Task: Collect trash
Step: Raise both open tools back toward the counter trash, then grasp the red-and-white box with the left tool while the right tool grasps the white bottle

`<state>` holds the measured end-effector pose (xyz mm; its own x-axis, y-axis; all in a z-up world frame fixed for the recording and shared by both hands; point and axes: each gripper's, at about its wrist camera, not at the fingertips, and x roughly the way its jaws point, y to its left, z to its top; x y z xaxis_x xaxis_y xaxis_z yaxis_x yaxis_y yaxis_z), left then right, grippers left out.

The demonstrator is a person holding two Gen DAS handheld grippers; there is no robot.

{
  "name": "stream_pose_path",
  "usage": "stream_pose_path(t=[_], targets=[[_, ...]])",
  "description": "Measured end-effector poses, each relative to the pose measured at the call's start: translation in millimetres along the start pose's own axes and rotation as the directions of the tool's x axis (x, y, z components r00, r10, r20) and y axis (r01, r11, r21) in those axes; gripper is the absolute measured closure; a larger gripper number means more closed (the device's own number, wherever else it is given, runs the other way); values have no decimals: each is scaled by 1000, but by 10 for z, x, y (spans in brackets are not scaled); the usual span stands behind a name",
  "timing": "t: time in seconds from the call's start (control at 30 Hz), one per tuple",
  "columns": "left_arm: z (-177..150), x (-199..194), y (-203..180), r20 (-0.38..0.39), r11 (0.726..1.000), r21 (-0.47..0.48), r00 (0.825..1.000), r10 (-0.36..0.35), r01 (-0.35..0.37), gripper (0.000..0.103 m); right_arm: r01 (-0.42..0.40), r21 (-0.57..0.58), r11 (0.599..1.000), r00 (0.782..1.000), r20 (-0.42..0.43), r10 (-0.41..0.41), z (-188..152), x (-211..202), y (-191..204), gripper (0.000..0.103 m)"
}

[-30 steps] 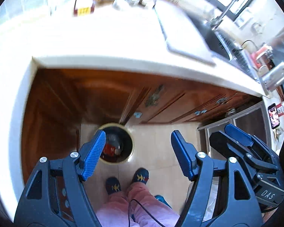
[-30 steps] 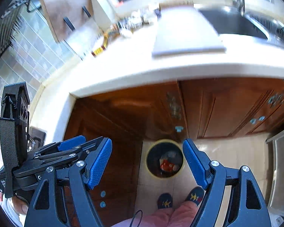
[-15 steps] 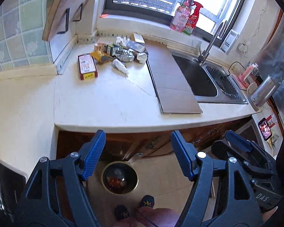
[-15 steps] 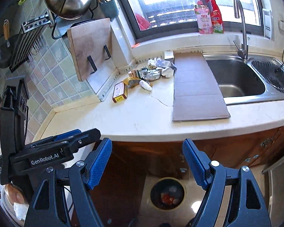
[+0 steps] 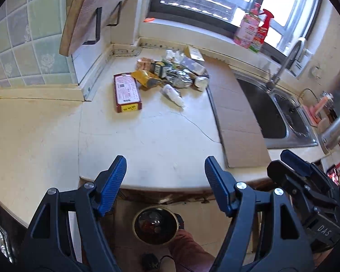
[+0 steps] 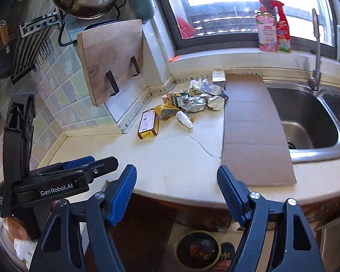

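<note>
A heap of trash lies at the back of the cream counter (image 5: pixel 151 140): a red carton (image 5: pixel 127 91) (image 6: pixel 148 124), a yellow wrapper (image 5: pixel 146 78), crumpled foil (image 5: pixel 178 78) (image 6: pixel 193 104) and a small white bottle (image 5: pixel 173 94) (image 6: pixel 185 119). On the floor under the counter edge stands a round bin (image 5: pixel 156 224) (image 6: pixel 198 250) with scraps inside. My left gripper (image 5: pixel 165 172) hangs open and empty over the counter's front edge. My right gripper (image 6: pixel 176 181) is beside it, nothing between its fingers, its jaws closing slightly.
A flat sheet of cardboard (image 6: pixel 251 131) lies beside the steel sink (image 6: pixel 306 122) with its tap (image 6: pixel 315 49). A wooden cutting board (image 6: pixel 111 56) leans on the tiled wall. Spray bottles (image 6: pixel 273 27) stand on the windowsill. A person's leg and foot (image 5: pixel 188 249) are below by the bin.
Both grippers have risen and tilted up from over the floor bin to the counter edge. The trash heap, sink and window have come into view; the bin has dropped to the bottom.
</note>
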<state>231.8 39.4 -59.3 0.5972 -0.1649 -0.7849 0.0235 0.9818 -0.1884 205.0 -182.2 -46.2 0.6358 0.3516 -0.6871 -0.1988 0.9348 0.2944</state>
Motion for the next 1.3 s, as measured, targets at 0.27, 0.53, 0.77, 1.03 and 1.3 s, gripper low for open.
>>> stream_pose_path(t=[0.27,0.53,0.77,1.03,1.3], targets=[[515,692,175,-63,985,-93,988,143,-148,34,-90,-81,993,991,-110,81,668,934,-289,33],[897,1366,412,-131,954,-202,971,199,-222,34,-162,-142,976,972,-191,133,1087,1806,-515,38],[1132,1917,491,-168,933,-252,961,219,-256,34,-193,-164,967,955,-258,147,1286,2439,-660,50],[1268,2353,618,-190,906,-271,941,280,-324,34,-233,-178,956,937,-303,172,1343,2782,-749,57],[1322,2558,659,-194,902,-265,936,295,-339,47,-273,-184,944,920,-336,201,1349,2954,-753,63]])
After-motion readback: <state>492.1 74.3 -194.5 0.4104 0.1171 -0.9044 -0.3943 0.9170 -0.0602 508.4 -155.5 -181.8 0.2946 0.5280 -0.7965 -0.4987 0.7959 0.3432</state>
